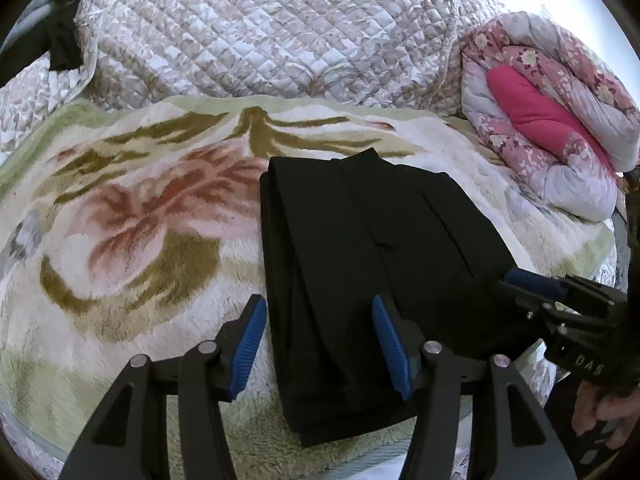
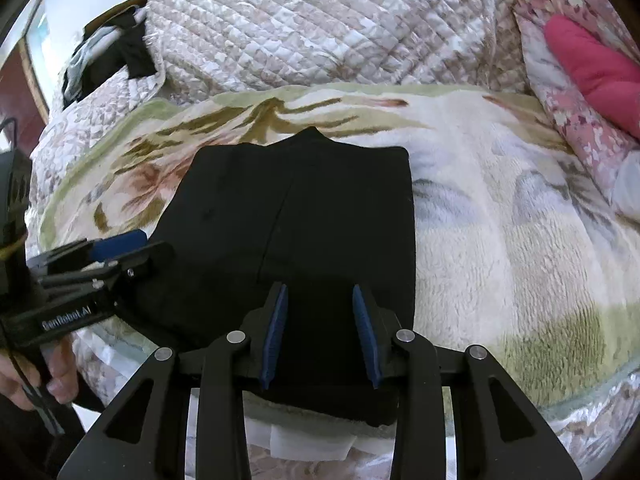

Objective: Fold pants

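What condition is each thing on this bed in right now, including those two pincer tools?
black pants: folded into a compact stack, lying flat on the blanket.
left gripper: open, over the pants' near left edge, gripping nothing.
right gripper: open, above the pants' near edge, gripping nothing.
floral fleece blanket: spread flat under the pants.
quilted cover: heaped behind the blanket.
pink floral duvet: rolled up, far right.

bright daylight, soft shadows, fisheye-warped dark edges
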Available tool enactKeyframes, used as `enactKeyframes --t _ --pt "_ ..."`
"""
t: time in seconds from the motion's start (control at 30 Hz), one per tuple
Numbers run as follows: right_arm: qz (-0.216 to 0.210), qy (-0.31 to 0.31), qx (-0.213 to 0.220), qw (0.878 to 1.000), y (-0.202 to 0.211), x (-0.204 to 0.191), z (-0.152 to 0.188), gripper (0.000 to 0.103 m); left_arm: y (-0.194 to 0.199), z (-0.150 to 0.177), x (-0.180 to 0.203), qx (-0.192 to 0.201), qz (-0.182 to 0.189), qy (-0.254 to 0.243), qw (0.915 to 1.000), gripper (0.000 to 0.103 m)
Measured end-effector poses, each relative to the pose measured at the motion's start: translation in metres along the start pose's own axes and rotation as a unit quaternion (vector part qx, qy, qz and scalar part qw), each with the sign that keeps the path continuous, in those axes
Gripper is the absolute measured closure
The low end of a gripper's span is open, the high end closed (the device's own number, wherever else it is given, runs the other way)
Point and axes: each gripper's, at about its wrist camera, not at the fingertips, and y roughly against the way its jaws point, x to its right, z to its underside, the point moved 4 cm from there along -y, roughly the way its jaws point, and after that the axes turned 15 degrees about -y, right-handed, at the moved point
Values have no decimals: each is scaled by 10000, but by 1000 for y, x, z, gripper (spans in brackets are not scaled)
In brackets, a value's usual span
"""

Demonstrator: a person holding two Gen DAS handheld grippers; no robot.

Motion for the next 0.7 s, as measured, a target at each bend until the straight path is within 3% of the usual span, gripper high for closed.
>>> enactKeyframes --t 0.53,0.7 --pt "-159 -544 230 9981 13 14 -19 68 4 -3 -4 33 36 91 9999 41" --pt "-246 -562 74 9981 8 17 -27 68 5 -6 -14 15 25 184 9998 41"
